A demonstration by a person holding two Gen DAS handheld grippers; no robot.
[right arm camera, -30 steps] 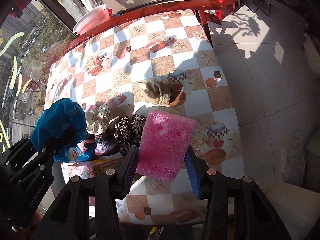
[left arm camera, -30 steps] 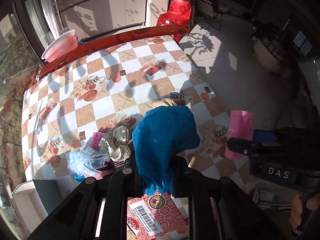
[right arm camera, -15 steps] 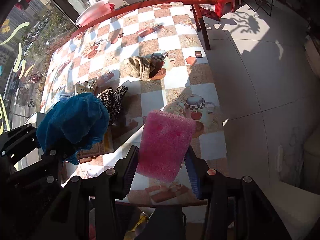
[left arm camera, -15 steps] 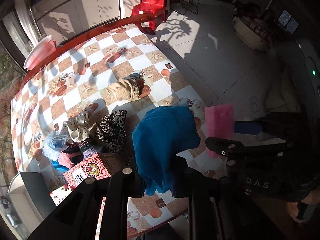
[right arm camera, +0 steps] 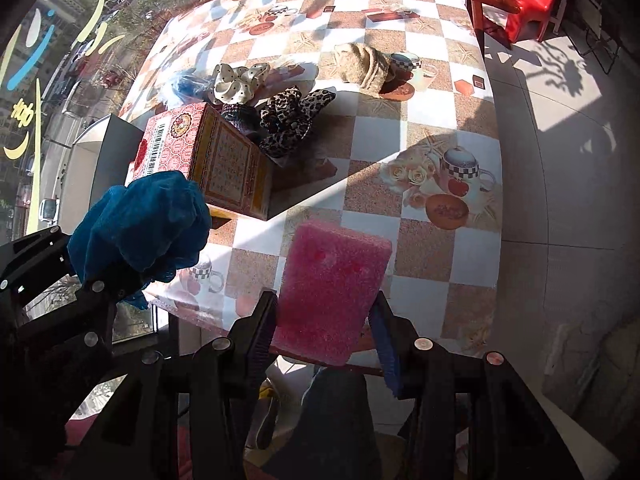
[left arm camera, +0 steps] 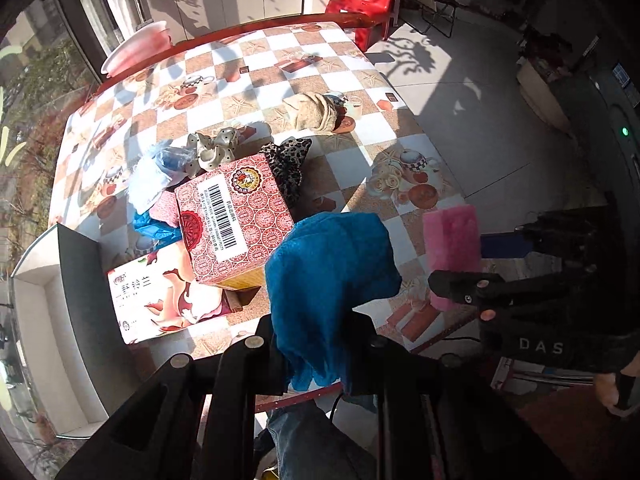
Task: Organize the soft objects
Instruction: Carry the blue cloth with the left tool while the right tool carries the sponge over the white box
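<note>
My left gripper [left arm camera: 316, 344] is shut on a blue cloth [left arm camera: 328, 276], held above the table's near edge; the cloth also shows in the right wrist view [right arm camera: 140, 224]. My right gripper [right arm camera: 324, 320] is shut on a pink sponge [right arm camera: 328, 288], which also shows in the left wrist view [left arm camera: 452, 240]. On the checkered table [right arm camera: 444, 120] lie a beige knit piece [left arm camera: 312, 110], a leopard scrunchie [left arm camera: 286, 164], a cream polka-dot scrunchie [left arm camera: 216, 148] and pale blue mesh [left arm camera: 160, 164].
A red patterned box [left arm camera: 232, 220] stands on a flat floral box [left arm camera: 160, 296] at the table's near left. A white and black bin [left arm camera: 52, 312] sits left of the table. A red chair [left arm camera: 360, 0] and a pink basin [left arm camera: 136, 46] are at the far side.
Both grippers have pulled back toward the near edge of the table with their loads still held. The red box and the scrunchies now lie farther ahead.
</note>
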